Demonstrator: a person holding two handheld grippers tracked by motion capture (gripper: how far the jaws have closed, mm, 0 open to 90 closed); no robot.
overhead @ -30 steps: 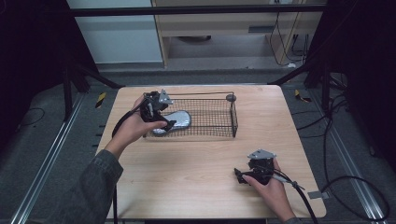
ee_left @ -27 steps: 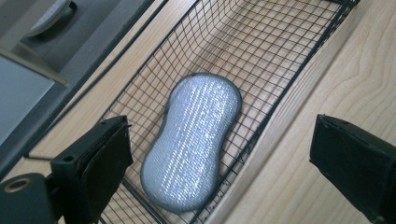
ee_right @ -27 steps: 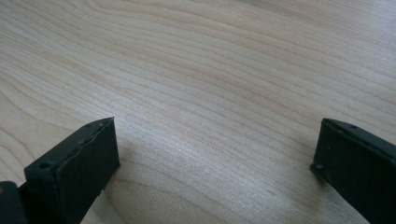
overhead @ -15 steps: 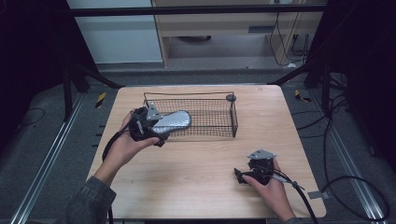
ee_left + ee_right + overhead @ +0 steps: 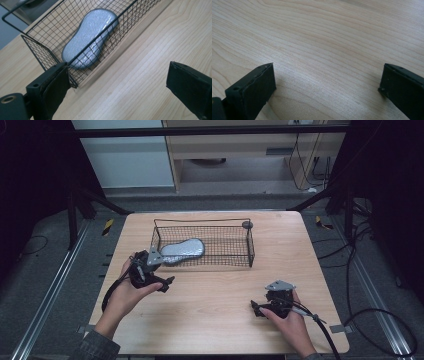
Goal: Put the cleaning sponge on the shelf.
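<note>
Two grippers are at work on one table, and both stand with jaws spread wide and nothing between them. The left gripper [image 5: 159, 281] sits just outside the near left corner of the wire basket [image 5: 249, 251], while the grey sponge [image 5: 182, 250] lies flat inside the basket at its left end, free of any grip; in the left gripper view the sponge [image 5: 91, 40] rests against the basket's near wall [image 5: 125, 21], seen through the mesh. The right gripper [image 5: 260, 309] rests low on the wood, well away from the basket toward the person's side and to its right, with bare board ahead of its jaws in the right gripper view. Judging from this layout, the placing step looks finished: the sponge is in, the hand has let go, and the work in hand is the retreat from the basket. A sensible next move would be to draw the left gripper clear of the basket's rim without snagging the wire, then settle it on the board. The wooden table [image 5: 210, 320] is pale, with a clear grain. Beyond the basket stand a light cabinet and shelf, with dark frame struts, floor rails and loose cables to either side of it.
</note>
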